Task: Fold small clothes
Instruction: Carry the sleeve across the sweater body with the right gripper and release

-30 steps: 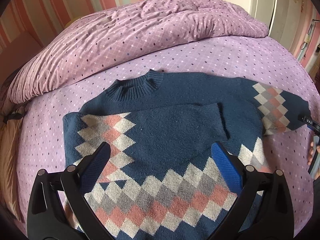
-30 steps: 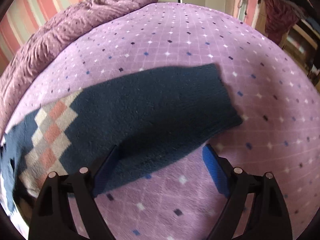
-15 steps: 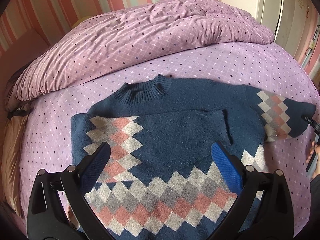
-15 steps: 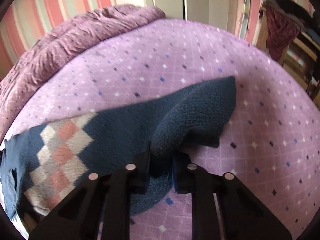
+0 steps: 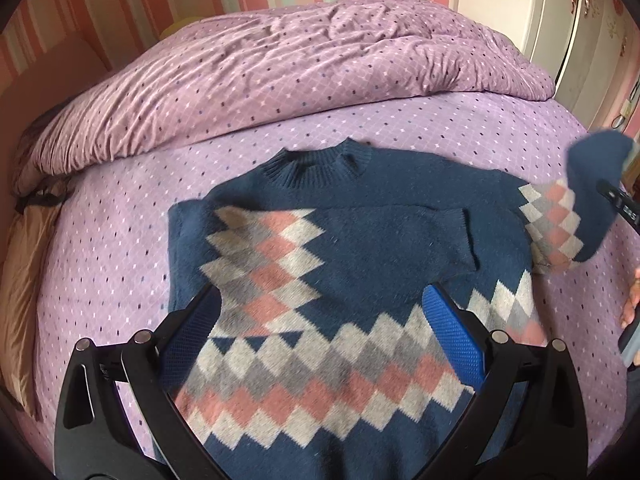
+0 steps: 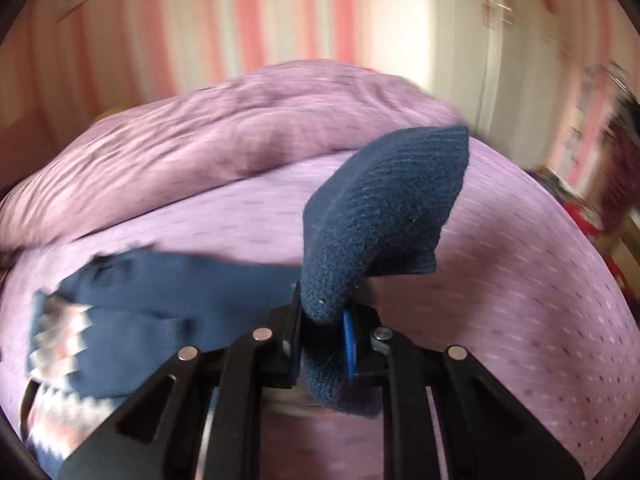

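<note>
A navy sweater (image 5: 360,248) with pink, grey and white diamonds lies flat on the purple bed (image 5: 120,240), collar away from me. Its left sleeve is folded across the chest. My left gripper (image 5: 320,332) is open and empty, hovering over the sweater's lower body. My right gripper (image 6: 324,328) is shut on the right sleeve's cuff (image 6: 384,208) and holds it lifted off the bed. The raised sleeve (image 5: 592,184) also shows at the right edge of the left wrist view. The right wrist view is motion-blurred.
A crumpled purple duvet (image 5: 300,68) is heaped at the far side of the bed. A white wardrobe (image 5: 560,12) stands at the back right. The striped wall runs behind. The bed's left edge (image 5: 24,280) drops off near a tan cushion.
My right gripper closed on the right sleeve's cuff and lifted it up off the bed. My left gripper drew back and rose a little, staying open.
</note>
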The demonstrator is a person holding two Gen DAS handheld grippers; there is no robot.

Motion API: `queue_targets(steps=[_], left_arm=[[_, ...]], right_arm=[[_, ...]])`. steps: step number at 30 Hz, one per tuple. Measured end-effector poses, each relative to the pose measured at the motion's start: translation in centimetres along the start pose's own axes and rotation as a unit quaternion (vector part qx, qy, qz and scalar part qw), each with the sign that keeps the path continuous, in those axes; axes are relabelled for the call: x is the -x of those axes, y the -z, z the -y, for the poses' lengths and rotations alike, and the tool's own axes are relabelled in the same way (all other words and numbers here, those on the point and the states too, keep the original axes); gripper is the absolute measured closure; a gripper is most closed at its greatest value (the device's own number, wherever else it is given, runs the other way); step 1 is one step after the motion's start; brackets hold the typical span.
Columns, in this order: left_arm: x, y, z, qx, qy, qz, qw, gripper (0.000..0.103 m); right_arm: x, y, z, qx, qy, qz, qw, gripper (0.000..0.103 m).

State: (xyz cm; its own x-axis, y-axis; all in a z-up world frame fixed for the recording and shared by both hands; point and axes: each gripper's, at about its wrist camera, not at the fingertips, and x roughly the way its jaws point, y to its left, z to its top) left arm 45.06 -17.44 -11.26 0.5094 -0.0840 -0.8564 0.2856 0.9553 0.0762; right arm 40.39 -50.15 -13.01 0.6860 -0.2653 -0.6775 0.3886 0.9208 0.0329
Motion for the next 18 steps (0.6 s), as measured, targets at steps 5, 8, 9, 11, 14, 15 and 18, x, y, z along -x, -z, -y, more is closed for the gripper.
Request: queue_targets(steps=[5, 8, 9, 11, 14, 15, 18], left_arm=[[0.9, 1.3, -4.2, 0.014, -0.005, -0.001, 0.9999, 0.003], [1.3, 2.1, -7.5, 0.028, -0.005, -0.006, 0.9996, 0.003], [1.4, 2.4, -8.5, 0.030, -0.007, -0.005, 0.9995, 0.003], [1.7, 2.9, -10.7, 0.034, -0.015, -0.005, 0.9993, 0.003], [2.0, 3.4, -13.4, 0.048, -0.020, 0.000, 0.9987, 0.003], [2.0, 3.6, -14.2, 0.053, -0.022, 0.000, 0.9984, 0.003], [2.0, 4.5, -16.7, 0.066, -0.032, -0.001, 0.9973, 0.003]], right_arm=[[-0.3, 0.5, -10.7, 0.049, -0.057, -0.036, 0.997, 0.086], [-0.5, 1.5, -16.7, 0.066, -0.073, -0.051, 0.994, 0.086], [-0.7, 1.9, -18.7, 0.068, -0.075, -0.057, 0.993, 0.086], [-1.0, 2.9, -22.4, 0.076, -0.072, -0.071, 0.992, 0.086], [-1.9, 4.6, -27.2, 0.092, -0.066, -0.086, 0.990, 0.086], [-2.3, 5.5, -29.7, 0.101, -0.073, -0.095, 0.988, 0.086], [-3.2, 7.9, -35.8, 0.141, -0.088, -0.116, 0.979, 0.086]])
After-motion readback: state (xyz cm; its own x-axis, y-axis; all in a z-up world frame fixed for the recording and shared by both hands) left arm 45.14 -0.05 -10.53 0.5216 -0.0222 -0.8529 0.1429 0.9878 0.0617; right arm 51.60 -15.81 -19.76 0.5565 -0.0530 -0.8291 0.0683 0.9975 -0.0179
